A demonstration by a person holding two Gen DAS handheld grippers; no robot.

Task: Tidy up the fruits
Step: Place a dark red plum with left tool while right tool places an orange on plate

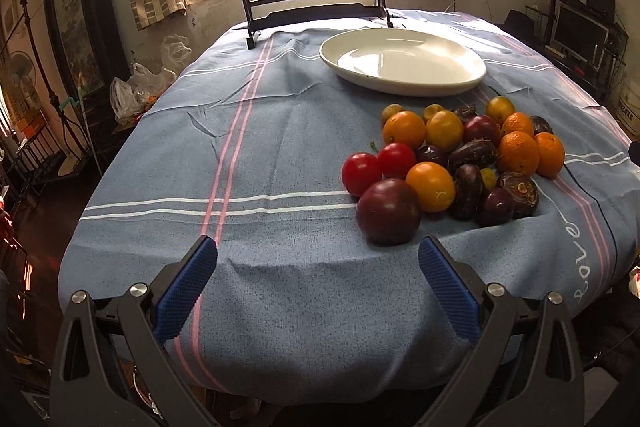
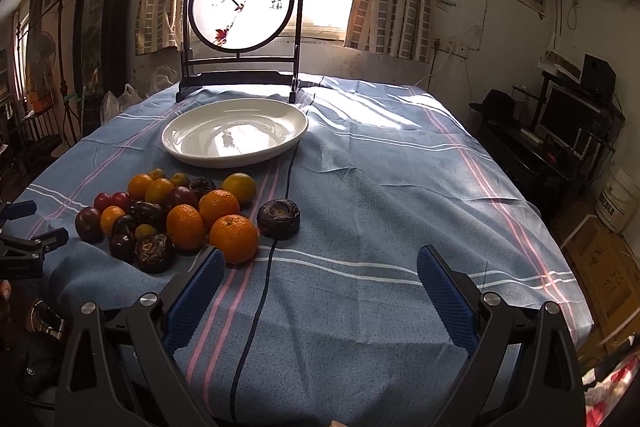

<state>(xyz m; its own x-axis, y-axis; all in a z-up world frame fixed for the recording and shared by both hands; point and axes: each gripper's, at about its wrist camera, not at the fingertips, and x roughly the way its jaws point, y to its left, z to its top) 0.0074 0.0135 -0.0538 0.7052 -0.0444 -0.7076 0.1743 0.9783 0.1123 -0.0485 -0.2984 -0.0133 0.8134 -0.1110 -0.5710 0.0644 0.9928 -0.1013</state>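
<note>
A pile of mixed fruit (image 1: pixel 460 159) lies on the blue striped tablecloth: oranges, red tomatoes, dark plums, small yellow fruits and dark brown water chestnuts. A large dark plum (image 1: pixel 388 211) is nearest my left gripper (image 1: pixel 318 253), which is open and empty just short of it. An empty white oval plate (image 1: pixel 402 61) stands beyond the pile. In the right wrist view the pile (image 2: pixel 176 215) is at the left, the plate (image 2: pixel 236 131) behind it. My right gripper (image 2: pixel 320 261) is open and empty; an orange (image 2: pixel 234 238) sits by its left finger.
A framed round bird screen (image 2: pixel 242 15) stands at the table's far edge. A lone water chestnut (image 2: pixel 279 219) sits right of the pile. The left gripper shows at the left edge of the right wrist view (image 2: pixel 24 227). Furniture and a monitor stand right of the table.
</note>
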